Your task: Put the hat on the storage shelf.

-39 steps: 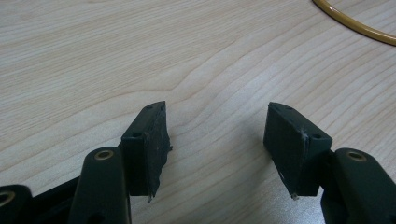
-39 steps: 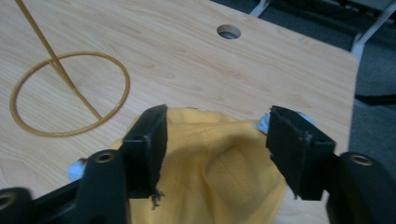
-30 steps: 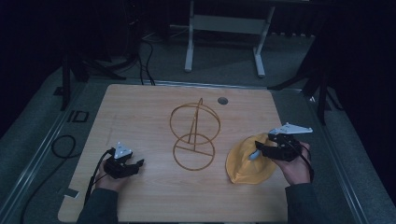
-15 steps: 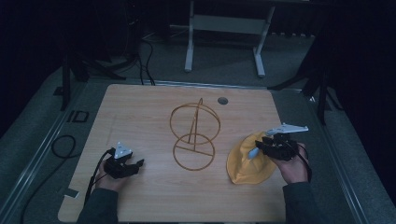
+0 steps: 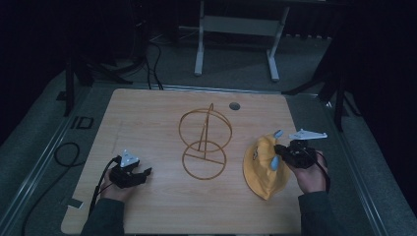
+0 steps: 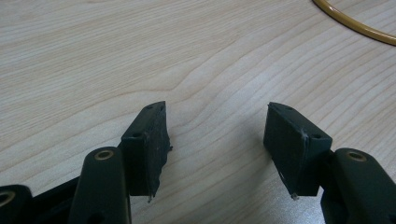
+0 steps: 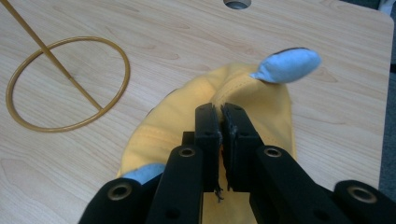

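Right gripper point(image 7: 220, 112) just closed, clenched on the yellow hat point(image 7: 261, 107), left gripper point(image 6: 215, 135) released over bare tabletop point(image 6: 93, 56), wire stand point(image 5: 204, 142) between them

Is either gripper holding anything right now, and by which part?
The right gripper has just closed its jaws on the yellow hat, pinching a fold of fabric near its top. The left gripper is open over bare table, holding nothing.

We see a yellow cloth hat point(image 5: 263, 167) with pale blue ear-like tabs lying flattened on the wooden table point(image 5: 157, 113), near its right edge and towards the front, one tab sticking up at its far end.
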`<action>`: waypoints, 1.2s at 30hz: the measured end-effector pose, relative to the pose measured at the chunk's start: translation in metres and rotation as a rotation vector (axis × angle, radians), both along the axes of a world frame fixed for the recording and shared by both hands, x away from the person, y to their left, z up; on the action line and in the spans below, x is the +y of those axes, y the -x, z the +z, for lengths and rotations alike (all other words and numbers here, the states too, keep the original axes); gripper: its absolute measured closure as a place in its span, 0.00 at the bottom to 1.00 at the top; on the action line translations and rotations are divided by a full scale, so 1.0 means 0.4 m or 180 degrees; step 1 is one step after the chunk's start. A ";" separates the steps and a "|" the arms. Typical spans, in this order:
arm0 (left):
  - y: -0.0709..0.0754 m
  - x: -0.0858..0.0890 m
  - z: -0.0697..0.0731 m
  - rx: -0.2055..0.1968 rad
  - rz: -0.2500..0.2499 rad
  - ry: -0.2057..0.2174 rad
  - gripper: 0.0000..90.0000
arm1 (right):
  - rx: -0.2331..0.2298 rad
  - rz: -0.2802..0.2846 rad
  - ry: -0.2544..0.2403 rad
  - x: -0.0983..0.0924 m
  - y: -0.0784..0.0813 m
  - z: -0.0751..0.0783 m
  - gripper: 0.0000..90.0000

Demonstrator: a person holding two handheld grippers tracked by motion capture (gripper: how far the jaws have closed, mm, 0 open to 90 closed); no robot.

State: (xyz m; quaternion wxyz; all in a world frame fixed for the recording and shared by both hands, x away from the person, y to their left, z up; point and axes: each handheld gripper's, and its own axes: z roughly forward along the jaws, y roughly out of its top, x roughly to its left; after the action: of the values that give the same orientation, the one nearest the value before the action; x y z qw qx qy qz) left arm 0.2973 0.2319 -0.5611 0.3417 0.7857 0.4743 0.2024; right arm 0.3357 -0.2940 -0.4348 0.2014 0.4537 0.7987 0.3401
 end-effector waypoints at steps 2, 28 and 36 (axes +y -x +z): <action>0.000 0.000 0.000 0.0000 0.0000 0.0000 0.45 | -0.0009 0.0027 0.0041 0.004 0.001 0.004 0.95; 0.000 0.000 0.000 0.0005 -0.0005 -0.0005 0.45 | -0.0125 0.0209 0.0219 0.023 -0.005 0.078 0.96; 0.000 0.000 0.000 -0.0001 -0.0007 -0.0003 0.45 | -0.0141 0.0314 0.0252 0.035 -0.013 0.102 0.96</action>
State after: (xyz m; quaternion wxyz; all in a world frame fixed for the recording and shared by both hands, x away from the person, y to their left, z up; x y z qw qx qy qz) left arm 0.2973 0.2321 -0.5611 0.3416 0.7864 0.4733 0.2023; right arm 0.3410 -0.2800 -0.3942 0.2198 0.3979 0.8282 0.3278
